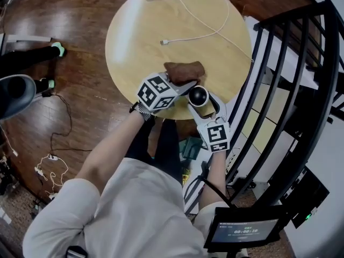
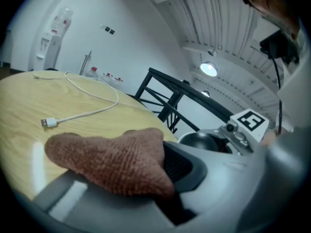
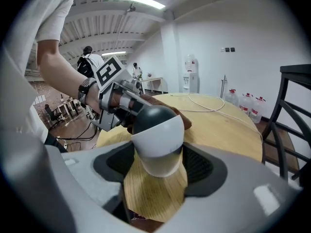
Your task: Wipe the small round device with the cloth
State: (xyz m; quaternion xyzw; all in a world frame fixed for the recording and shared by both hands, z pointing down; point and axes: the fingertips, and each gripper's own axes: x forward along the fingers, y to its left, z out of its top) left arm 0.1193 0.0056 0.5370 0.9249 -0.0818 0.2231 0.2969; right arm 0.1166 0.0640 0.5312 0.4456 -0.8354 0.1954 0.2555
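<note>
My right claw (image 1: 201, 105) grips the device (image 1: 198, 94), a smooth, stiff, likely light dome, by its white sides at the table's (image 1: 161, 15) five-o'clock edge, while my left claw (image 1: 181, 85) pinches the limp cloth (image 1: 184, 71) at its eleven o'clock.

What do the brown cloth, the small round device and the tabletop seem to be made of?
The cloth: soft knitted or terry fabric, matte; looped, nubbly weave shows. The device: probably plastic, smooth white body, glossy dark dome. The tabletop: pale wood or wood-look laminate; grain, slight sheen.
</note>
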